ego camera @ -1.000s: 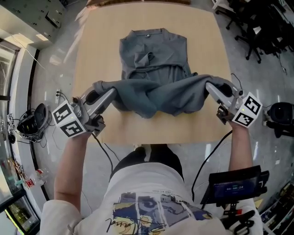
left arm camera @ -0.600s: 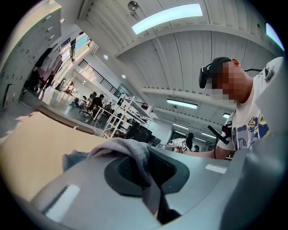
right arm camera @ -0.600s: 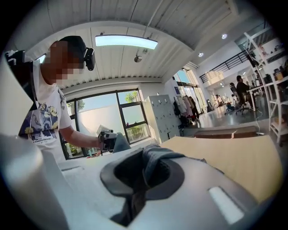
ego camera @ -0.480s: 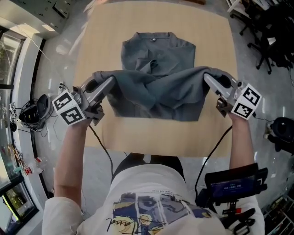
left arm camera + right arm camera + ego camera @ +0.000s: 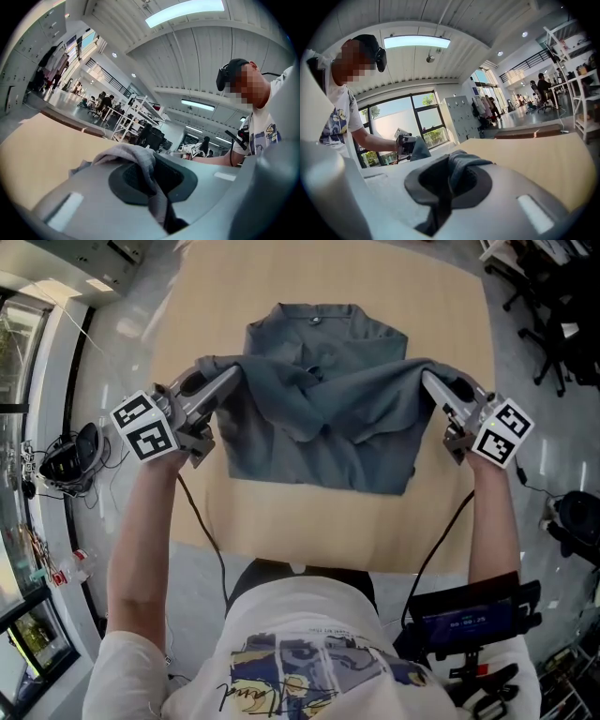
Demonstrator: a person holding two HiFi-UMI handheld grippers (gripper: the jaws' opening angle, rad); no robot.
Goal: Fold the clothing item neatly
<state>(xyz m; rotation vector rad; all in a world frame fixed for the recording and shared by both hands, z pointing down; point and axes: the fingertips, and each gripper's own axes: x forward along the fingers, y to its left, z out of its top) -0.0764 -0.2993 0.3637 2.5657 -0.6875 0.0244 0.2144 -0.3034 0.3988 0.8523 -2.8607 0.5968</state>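
A grey shirt (image 5: 323, 409) lies on the light wooden table (image 5: 309, 521), collar at the far side. Its near hem is lifted and carried over the body of the shirt, stretched between both grippers. My left gripper (image 5: 228, 379) is shut on the hem's left corner; grey cloth (image 5: 140, 161) bunches between its jaws in the left gripper view. My right gripper (image 5: 429, 381) is shut on the right corner, where cloth (image 5: 457, 171) is pinched between the jaws. Both grippers hang above the shirt's middle, at its two sides.
The table's near edge (image 5: 300, 554) lies close to the person's body. A cable (image 5: 202, 526) hangs from the left gripper. Office chairs (image 5: 553, 296) stand at the right, and gear (image 5: 66, 460) lies on the floor at the left.
Both grippers have carried the hem away from the person, towards the collar, and lower. The folded part now covers more of the shirt, and the sagging cloth between them lies flatter.
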